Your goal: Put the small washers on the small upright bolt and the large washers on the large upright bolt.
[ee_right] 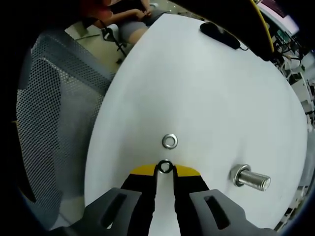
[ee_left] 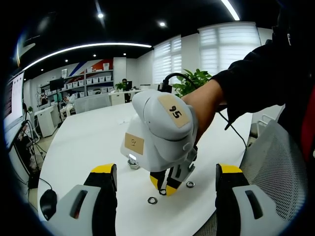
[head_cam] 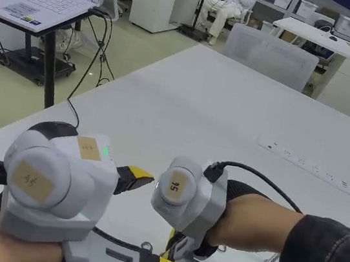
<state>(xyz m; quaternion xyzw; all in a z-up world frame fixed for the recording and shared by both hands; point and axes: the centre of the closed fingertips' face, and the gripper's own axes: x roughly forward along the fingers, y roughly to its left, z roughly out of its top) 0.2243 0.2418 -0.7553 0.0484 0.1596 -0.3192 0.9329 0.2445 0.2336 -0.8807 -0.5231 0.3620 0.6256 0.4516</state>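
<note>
Right gripper (ee_right: 165, 172) points down at white bench (ee_right: 206, 88), jaws drawn almost together, pinching washer (ee_right: 165, 166) between yellow tips. Second washer (ee_right: 170, 141) lies flat on bench just beyond tips. Upright bolt (ee_right: 250, 178) stands on bench near tips, off to one side, apart from both washers. Left gripper (head_cam: 152, 225) held alongside, jaws spread wide, nothing between them. Left gripper view: loose washers (ee_left: 152, 200) on bench near right gripper's tips.
</note>
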